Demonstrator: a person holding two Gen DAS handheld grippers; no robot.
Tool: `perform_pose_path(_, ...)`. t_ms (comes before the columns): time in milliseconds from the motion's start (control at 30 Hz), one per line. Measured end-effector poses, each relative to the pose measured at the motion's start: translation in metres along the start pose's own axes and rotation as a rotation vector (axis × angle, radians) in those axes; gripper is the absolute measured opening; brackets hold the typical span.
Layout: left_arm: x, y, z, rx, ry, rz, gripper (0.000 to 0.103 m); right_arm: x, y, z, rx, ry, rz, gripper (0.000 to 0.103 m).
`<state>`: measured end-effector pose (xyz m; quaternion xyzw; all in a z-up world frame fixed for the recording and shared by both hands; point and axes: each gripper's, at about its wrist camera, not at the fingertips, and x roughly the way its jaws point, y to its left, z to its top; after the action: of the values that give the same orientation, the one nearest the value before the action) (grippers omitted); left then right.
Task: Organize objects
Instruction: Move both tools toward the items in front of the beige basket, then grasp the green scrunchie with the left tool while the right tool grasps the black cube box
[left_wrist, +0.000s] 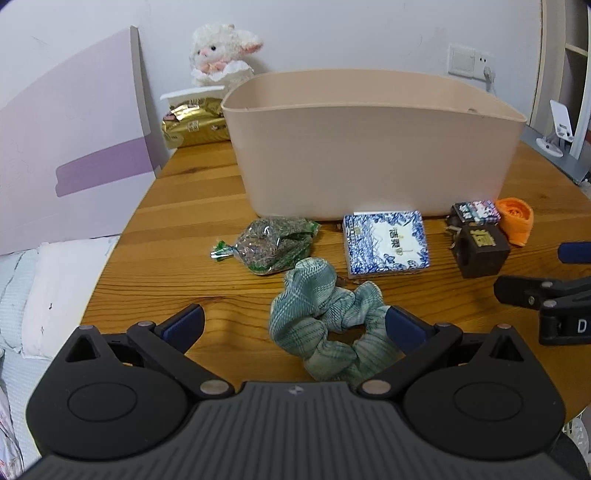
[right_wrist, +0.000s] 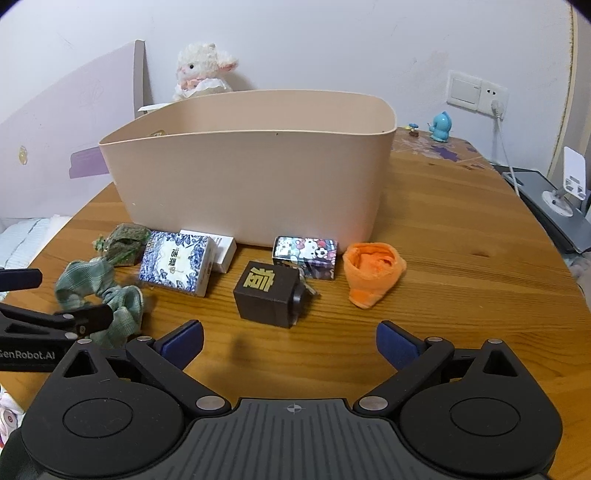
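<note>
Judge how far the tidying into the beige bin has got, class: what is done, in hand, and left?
Done: nothing visibly; the bin's inside is mostly hidden. In hand: the open left gripper straddles the green scrunchie, not yet closed. Left: the herb packet, blue-patterned box, dark cube, cartoon box and orange cloth lie on the table; the right gripper is open, empty.

A round wooden table (right_wrist: 461, 266) stands against a white wall (right_wrist: 332, 44).
</note>
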<state>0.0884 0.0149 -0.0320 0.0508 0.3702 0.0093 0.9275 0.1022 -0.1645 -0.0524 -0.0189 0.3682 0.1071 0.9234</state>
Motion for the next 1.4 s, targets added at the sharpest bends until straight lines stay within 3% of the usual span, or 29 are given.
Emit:
perform_pose_path(233, 0.015, 0.004, 0.000, -0.003, 0.019, -0.041, 0.103, 0.018, 0.009, 0.008, -0.018, 0.011, -0.001, 0.094)
perform_pose_path(400, 0.020, 0.003, 0.001, -0.004, 0.023, -0.071, 0.103, 0.027, 0.016, 0.011, -0.038, 0.030, -0.013, 0.082)
perform_pose_path(467, 0.020, 0.003, 0.001, -0.010, 0.027, -0.081, 0.087, 0.030, 0.017, 0.012, -0.036, 0.036, -0.015, 0.077)
perform_pose_path(600, 0.020, 0.001, 0.002, -0.021, 0.040, -0.108, 0.070, 0.033, 0.017, 0.013, -0.031, 0.036, -0.034, 0.064)
perform_pose_path(767, 0.014, -0.006, 0.004, -0.006, 0.042, -0.139, 0.039, 0.033, 0.016, 0.018, -0.006, 0.035, -0.035, 0.046)
perform_pose_path(800, 0.013, -0.006, 0.004, -0.006, 0.043, -0.140, 0.037, 0.032, 0.017, 0.019, -0.003, 0.035, -0.035, 0.045)
perform_pose_path(867, 0.011, -0.006, 0.004, -0.008, 0.044, -0.144, 0.020, 0.029, 0.016, 0.019, 0.002, 0.032, -0.035, 0.044)
perform_pose_path(967, 0.008, -0.004, 0.003, -0.012, 0.054, -0.130, 0.011, 0.021, 0.012, 0.019, 0.027, 0.028, -0.029, 0.044)
perform_pose_path(1167, -0.007, 0.002, 0.005, -0.040, 0.046, -0.142, 0.010, -0.011, 0.002, 0.020, 0.074, 0.003, -0.020, 0.044)
perform_pose_path(1400, -0.045, 0.009, 0.022, -0.038, -0.059, -0.122, 0.010, -0.056, -0.009, 0.047, 0.092, -0.101, -0.024, 0.044)
